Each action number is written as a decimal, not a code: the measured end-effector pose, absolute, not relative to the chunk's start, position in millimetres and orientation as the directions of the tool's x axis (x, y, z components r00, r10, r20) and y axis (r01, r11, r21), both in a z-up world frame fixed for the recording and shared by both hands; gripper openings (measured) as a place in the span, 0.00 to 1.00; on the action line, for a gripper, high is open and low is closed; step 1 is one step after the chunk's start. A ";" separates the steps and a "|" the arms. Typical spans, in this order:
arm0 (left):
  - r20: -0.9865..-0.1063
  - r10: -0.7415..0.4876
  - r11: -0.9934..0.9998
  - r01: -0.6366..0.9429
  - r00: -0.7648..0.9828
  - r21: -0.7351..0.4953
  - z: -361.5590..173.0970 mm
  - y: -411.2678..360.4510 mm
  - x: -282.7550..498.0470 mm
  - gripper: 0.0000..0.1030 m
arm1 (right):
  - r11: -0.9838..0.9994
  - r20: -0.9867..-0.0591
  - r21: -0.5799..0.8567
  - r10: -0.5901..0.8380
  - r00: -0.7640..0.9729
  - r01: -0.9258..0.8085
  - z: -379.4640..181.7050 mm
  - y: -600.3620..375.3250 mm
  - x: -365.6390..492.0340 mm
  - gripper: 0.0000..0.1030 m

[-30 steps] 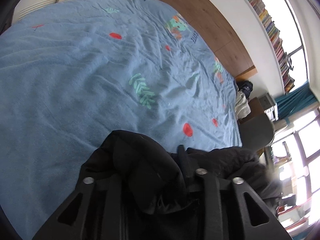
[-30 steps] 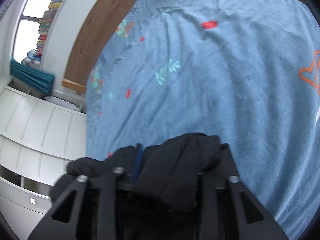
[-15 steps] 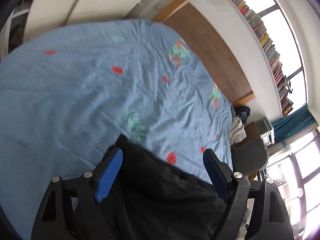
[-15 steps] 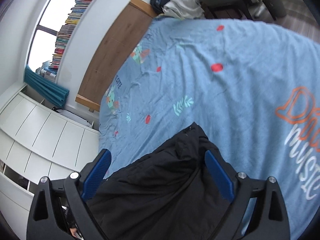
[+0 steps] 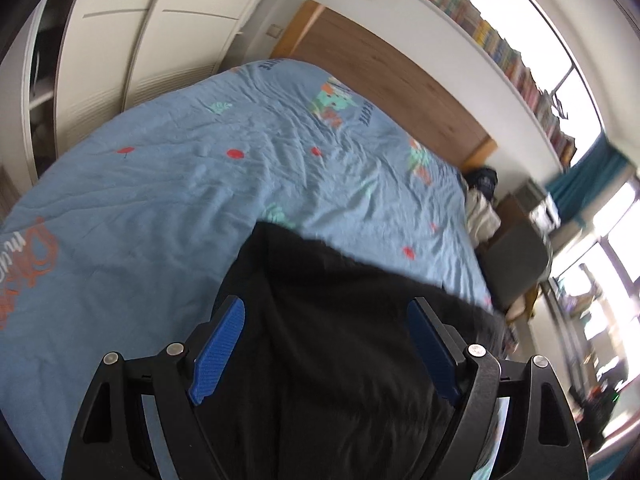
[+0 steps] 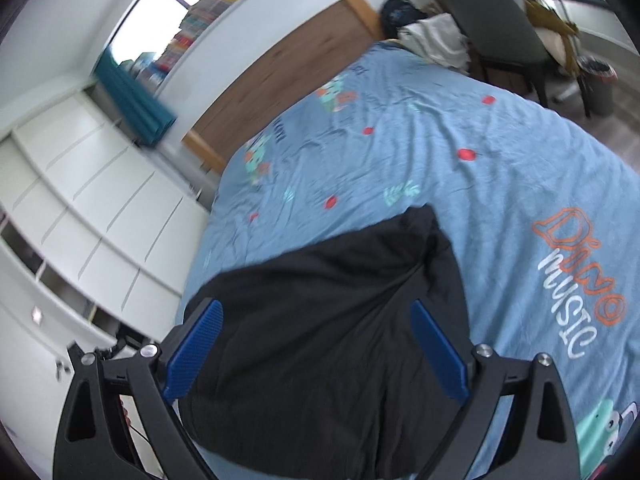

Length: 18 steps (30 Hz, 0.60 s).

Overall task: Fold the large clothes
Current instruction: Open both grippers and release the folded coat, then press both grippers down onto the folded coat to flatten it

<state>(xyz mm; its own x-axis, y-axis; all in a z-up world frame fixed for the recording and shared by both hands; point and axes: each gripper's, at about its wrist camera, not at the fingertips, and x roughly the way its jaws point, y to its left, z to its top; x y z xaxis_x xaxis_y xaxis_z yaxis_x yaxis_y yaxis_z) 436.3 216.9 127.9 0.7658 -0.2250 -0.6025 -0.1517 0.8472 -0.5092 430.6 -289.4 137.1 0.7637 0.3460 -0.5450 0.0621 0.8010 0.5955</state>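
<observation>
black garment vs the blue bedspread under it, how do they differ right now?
The black garment is plain and unprinted; the blue bedspread carries red dots, leaves and orange "Dino Music" lettering. The garment is the smaller piece, lying near the bed's near edge, while the bedspread covers the whole bed. The garment is bunched in thick folds; the bedspread lies flat with fine wrinkles. Both are loose fabric, and neither is gripped: the left gripper and right gripper are open.

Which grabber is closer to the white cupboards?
Right. The right gripper is over the black jacket at the bed edge just beside the white cupboards. The left gripper sees them far across the bed.
</observation>
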 end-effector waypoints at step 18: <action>-0.681 -0.239 0.960 0.065 0.692 -0.272 62.4 80.8 466.8 0.81 | 0.944 -0.635 0.267 0.323 0.701 -0.194 82.4 -114.9 436.5 0.93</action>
